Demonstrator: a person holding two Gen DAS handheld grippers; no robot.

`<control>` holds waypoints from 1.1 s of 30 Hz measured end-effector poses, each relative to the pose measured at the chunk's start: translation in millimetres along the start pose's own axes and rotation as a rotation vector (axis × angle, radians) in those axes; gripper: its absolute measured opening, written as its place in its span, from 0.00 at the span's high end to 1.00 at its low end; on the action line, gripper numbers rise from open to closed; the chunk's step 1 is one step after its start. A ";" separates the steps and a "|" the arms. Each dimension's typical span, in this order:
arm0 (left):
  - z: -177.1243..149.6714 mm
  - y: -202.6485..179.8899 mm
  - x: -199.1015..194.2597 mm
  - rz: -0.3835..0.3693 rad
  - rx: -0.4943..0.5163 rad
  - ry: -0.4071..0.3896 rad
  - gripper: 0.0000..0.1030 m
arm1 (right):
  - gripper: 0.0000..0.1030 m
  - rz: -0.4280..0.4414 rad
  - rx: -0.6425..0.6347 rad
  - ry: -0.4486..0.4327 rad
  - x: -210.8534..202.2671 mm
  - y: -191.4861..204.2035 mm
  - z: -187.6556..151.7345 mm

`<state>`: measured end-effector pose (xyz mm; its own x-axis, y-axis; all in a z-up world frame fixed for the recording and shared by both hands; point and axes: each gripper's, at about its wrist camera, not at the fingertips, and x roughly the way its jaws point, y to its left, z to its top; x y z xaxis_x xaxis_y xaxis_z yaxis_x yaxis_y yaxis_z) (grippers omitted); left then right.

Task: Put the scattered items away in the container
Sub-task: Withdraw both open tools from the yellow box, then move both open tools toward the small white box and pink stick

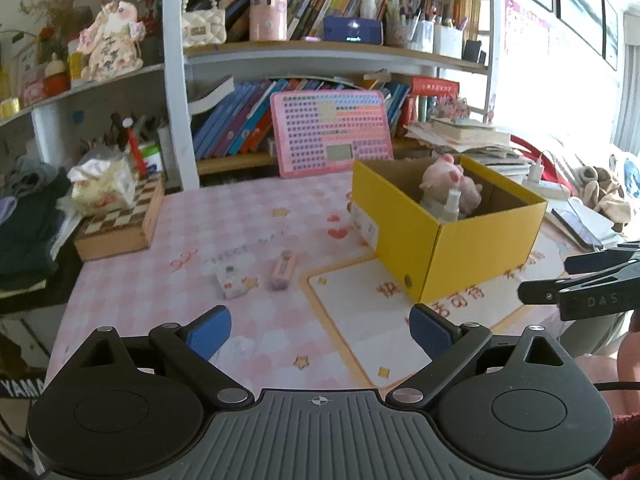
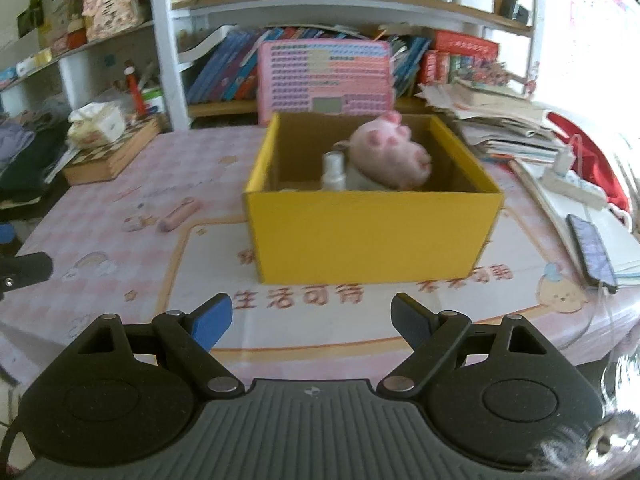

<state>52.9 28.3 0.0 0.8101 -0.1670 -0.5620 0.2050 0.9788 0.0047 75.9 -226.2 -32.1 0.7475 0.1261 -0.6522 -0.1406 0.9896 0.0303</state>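
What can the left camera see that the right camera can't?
Only the left wrist view shows the stuffed animal on the far right beyond the box.

Only the right wrist view shows the phone lying on the notebook and the cartoon bear printed on the mat.

Both show the yellow box holding the pink plush and the spray bottle, plus the pink stick left on the table.

Count: 1 yellow box (image 2: 372,236) holding 1 pink plush toy (image 2: 390,156) and 1 spray bottle (image 2: 334,172). On the desk (image 1: 160,240): 1 pink tube (image 1: 283,270), 1 small white box (image 1: 234,280). 2 hand-held grippers, left (image 1: 320,330) and right (image 2: 312,320).
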 end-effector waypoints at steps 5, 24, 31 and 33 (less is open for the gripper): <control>-9.5 6.2 -2.2 0.013 -0.005 0.021 0.05 | 0.16 0.084 -0.090 0.014 3.1 34.3 -4.3; -24.1 29.5 -11.1 0.085 -0.053 0.041 0.05 | 0.17 0.234 -0.309 0.019 15.1 95.0 -0.5; -24.5 33.1 -7.4 0.105 -0.063 0.049 0.05 | 0.17 0.269 -0.340 0.032 24.6 103.6 7.6; -24.4 35.1 -5.2 0.112 -0.069 0.052 0.05 | 0.17 0.281 -0.353 0.036 29.1 107.0 10.1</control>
<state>42.4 66.4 -17.1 0.7958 -0.0515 -0.6034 0.0752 0.9971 0.0141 89.2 -115.9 -40.2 0.6263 0.3783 -0.6816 -0.5526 0.8322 -0.0459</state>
